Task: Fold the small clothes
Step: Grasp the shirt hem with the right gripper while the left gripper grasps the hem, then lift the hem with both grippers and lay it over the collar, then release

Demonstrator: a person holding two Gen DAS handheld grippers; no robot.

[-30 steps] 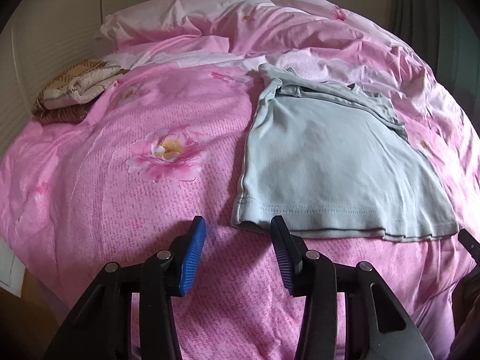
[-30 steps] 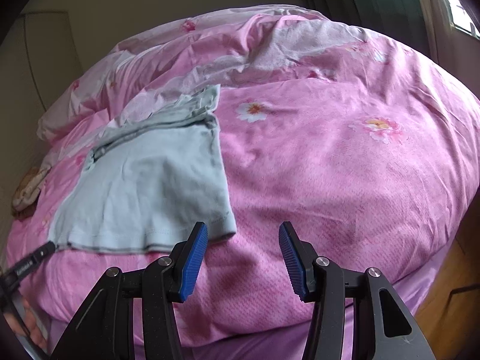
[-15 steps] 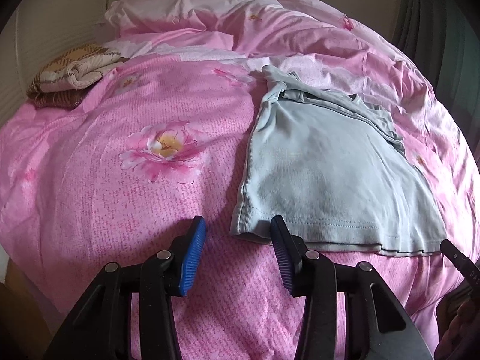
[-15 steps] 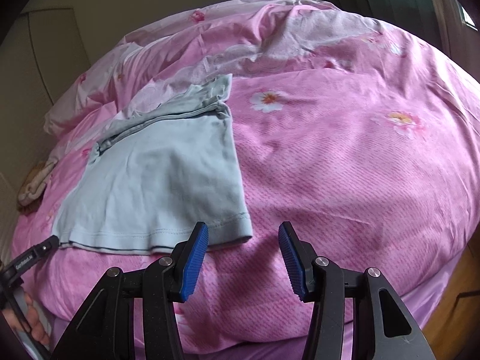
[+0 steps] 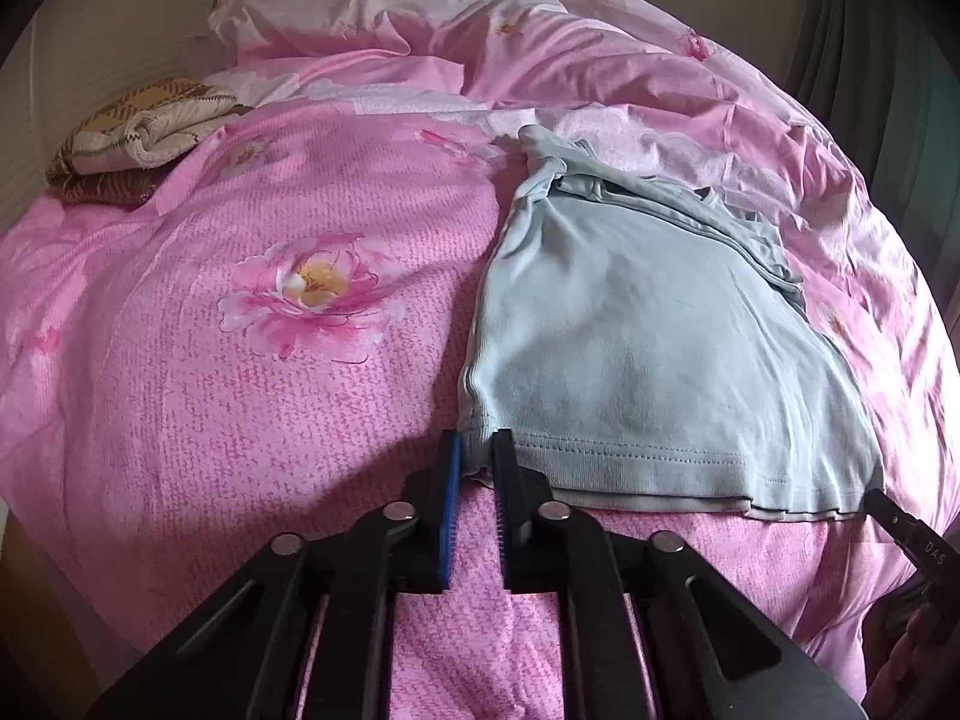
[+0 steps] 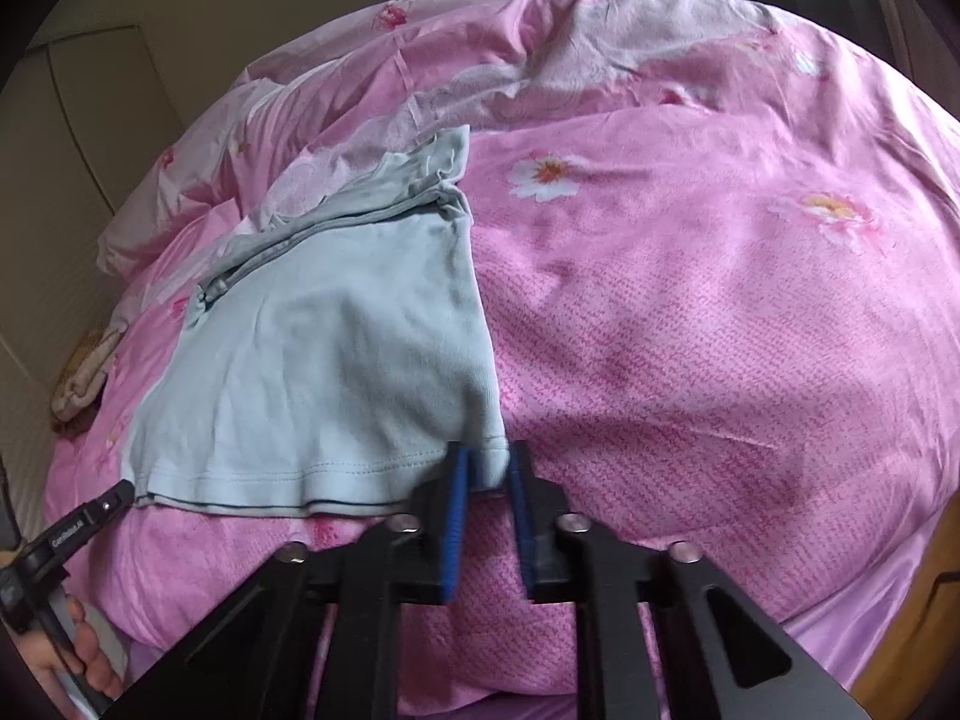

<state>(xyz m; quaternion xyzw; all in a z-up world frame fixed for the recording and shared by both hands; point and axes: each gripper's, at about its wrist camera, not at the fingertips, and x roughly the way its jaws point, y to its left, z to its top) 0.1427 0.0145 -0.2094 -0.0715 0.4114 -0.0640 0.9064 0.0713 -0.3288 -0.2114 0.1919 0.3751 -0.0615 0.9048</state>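
A small pale blue shirt (image 5: 648,348) lies flat on the pink flowered bedspread (image 5: 240,420), hem toward me and sleeves folded in at the far end. My left gripper (image 5: 477,450) is shut on the shirt's near left hem corner, the cloth pinched between its blue pads. In the right wrist view the same shirt (image 6: 336,348) spreads to the left, and my right gripper (image 6: 487,468) is shut on its near right hem corner. Each gripper's tip also shows at the edge of the other's view.
A brown and cream checked blanket (image 5: 132,144) is bundled at the far left of the bed by the headboard. Rumpled pink pillows and duvet (image 5: 480,30) pile up behind the shirt. A person's hand (image 6: 78,660) holds the left tool. The wooden floor (image 6: 918,618) shows past the bed's right edge.
Both grippers have gone from open to shut, each closing on a hem corner of the shirt. Both also moved forward slightly, down to the hem.
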